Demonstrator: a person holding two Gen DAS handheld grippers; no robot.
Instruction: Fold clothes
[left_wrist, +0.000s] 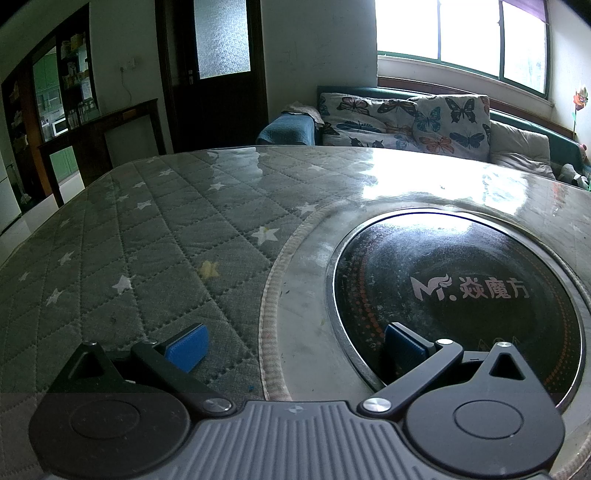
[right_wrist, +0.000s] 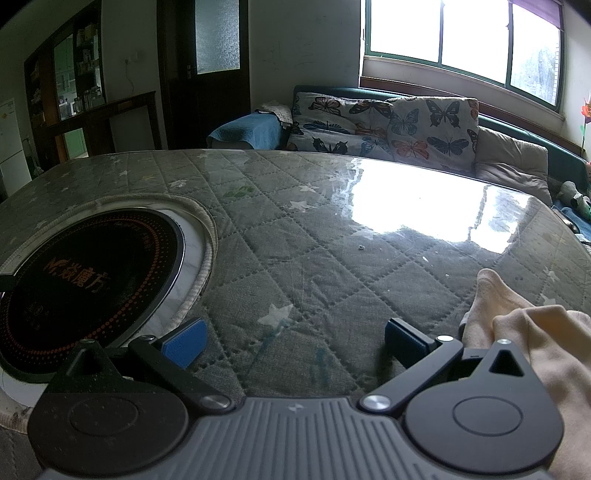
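Both grippers, left gripper (left_wrist: 295, 345) and right gripper (right_wrist: 295, 343), hover empty with fingers apart over the quilted desk (right_wrist: 314, 236); a cream garment (right_wrist: 532, 332) lies bunched beside the right one, seemingly awaiting pickup

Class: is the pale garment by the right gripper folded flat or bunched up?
Bunched: the pale garment lies in rumpled humps at the table's right edge, beside the open right gripper.

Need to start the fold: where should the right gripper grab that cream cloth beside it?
Take the cream cloth at its raised rounded corner, which points up the table. Bring the open right gripper in from the left, over the quilted cover; the rest bunches out of frame, so that free tip looks the easiest pinch.
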